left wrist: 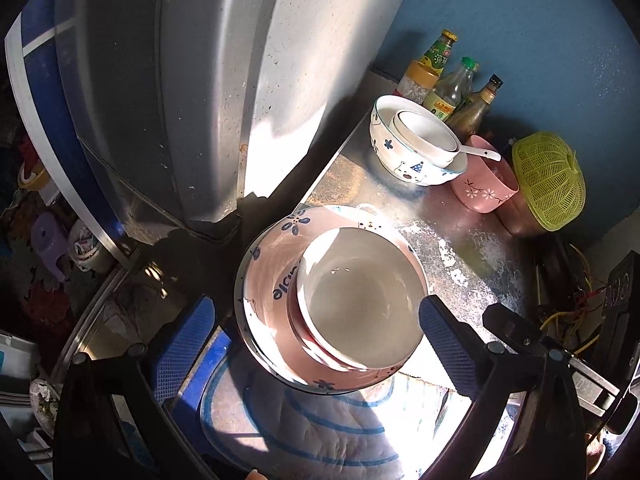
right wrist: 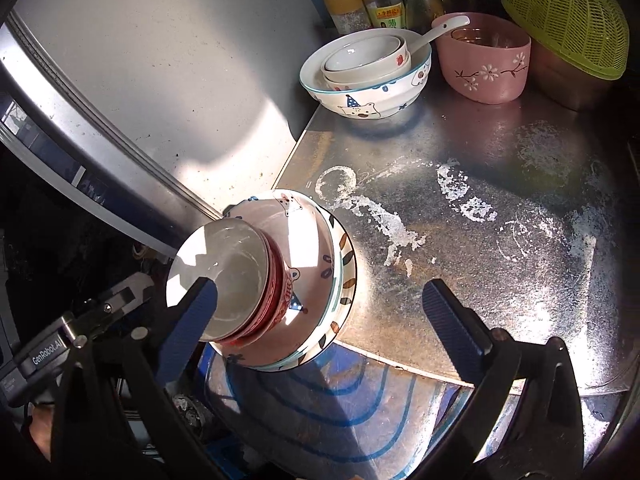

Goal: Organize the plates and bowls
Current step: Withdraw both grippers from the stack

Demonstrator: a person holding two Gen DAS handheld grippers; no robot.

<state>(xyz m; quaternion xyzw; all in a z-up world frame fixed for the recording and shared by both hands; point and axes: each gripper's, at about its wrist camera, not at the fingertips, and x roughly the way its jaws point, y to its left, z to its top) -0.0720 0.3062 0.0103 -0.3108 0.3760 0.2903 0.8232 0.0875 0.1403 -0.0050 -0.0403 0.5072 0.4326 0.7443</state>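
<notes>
A stack of nested bowls (left wrist: 340, 300) stands at the near left corner of the steel counter (left wrist: 480, 248). A plain white bowl (left wrist: 360, 296) sits on top, red-patterned bowls lie under it, and a wide bowl with blue flowers is at the bottom. My left gripper (left wrist: 316, 344) is open, one blue pad on each side of the stack. In the right wrist view the same stack (right wrist: 304, 264) lies at the left. My right gripper (right wrist: 320, 324) is open, its left finger (right wrist: 192, 320) in front of the white bowl and its right finger over bare counter (right wrist: 500, 200). Nothing is held.
A bear-print bowl (left wrist: 416, 160) (right wrist: 368, 96) holding smaller bowls and a spoon stands at the back. Beside it are a pink flowered cup (right wrist: 484, 60), a green basket (right wrist: 568, 16) and sauce bottles (right wrist: 384, 0). A grey appliance (left wrist: 180, 80) rises on the left.
</notes>
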